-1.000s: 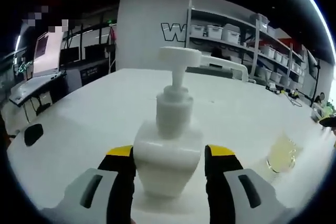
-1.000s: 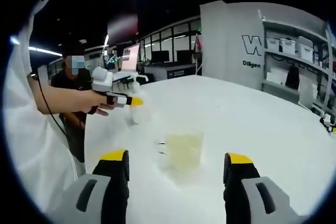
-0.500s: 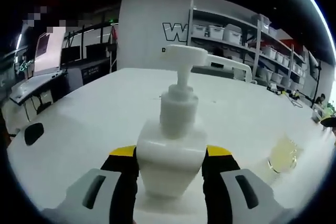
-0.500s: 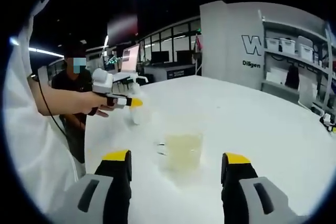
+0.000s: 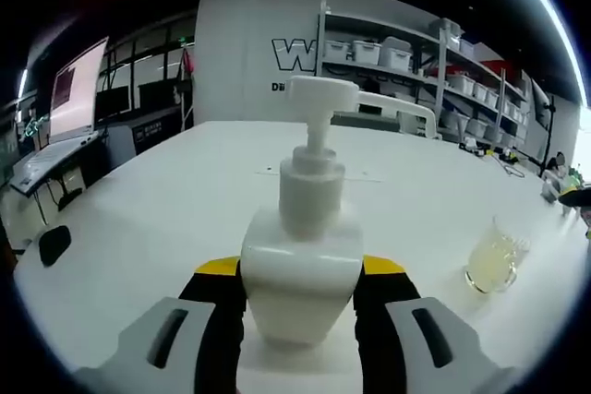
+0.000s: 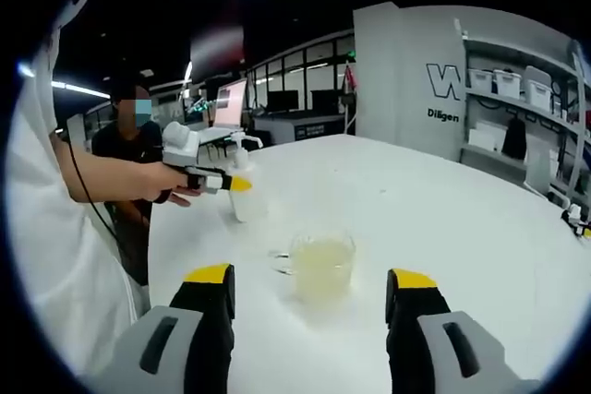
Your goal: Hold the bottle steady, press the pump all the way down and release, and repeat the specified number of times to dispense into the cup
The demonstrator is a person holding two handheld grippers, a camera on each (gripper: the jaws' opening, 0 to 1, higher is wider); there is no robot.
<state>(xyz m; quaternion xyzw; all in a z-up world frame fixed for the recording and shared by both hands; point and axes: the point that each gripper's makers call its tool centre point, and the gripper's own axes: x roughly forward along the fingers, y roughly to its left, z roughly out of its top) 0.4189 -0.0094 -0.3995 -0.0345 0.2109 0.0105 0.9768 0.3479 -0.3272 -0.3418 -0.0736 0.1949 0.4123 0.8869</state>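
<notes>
Left tongs [image 5: 300, 274] clench the square white body of the pump bottle [image 5: 303, 260], both yellow-tipped jaws pressed against its sides. It stands upright on the white tabletop [image 5: 166, 200], near the edge closest to the person, with its pump head [image 5: 319, 94] raised on the stem. Right tongs [image 6: 314, 283] are released, jaws spread wide and holding nothing, hovering over the tabletop just short of the glass cup [image 6: 321, 265], which holds pale yellowish liquid. In the right gripper view a person's hand [image 6: 152, 180] holds the left tongs at the bottle, beyond the cup and toward the tabletop's corner.
</notes>
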